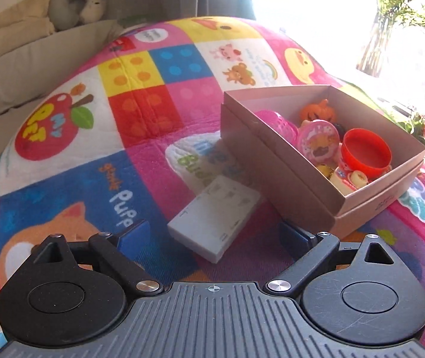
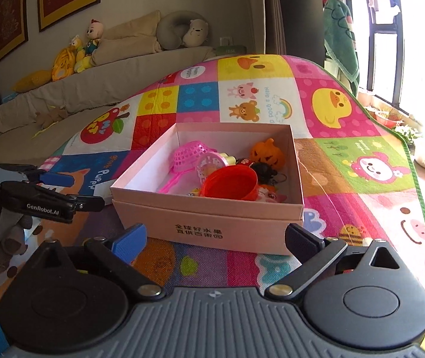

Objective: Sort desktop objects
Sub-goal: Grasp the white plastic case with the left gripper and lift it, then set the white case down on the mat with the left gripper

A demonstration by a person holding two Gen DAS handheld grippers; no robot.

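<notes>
A pink cardboard box (image 1: 272, 164) stands on the colourful play mat (image 1: 63, 179). It holds a red cup (image 1: 366, 149), an orange pumpkin toy (image 1: 318, 113), a pink net scoop (image 1: 275, 123) and other small toys. Left of the box a flat white rectangular case (image 1: 215, 217) lies on the mat. My left gripper (image 1: 213, 234) is open, and the case's near end lies between its blue pads with gaps on both sides. My right gripper (image 2: 216, 240) is open just before the box's printed front wall (image 2: 200, 229), holding nothing. In the right wrist view the left gripper (image 2: 75, 191) reaches in from the left.
A beige sofa (image 2: 108, 71) with plush toys (image 2: 75, 53) and a neck pillow runs behind the mat. The mat's green-trimmed edge (image 2: 421, 185) drops off at the right, toward a bright window with potted plants (image 2: 388, 116). Open mat lies beyond and right of the box.
</notes>
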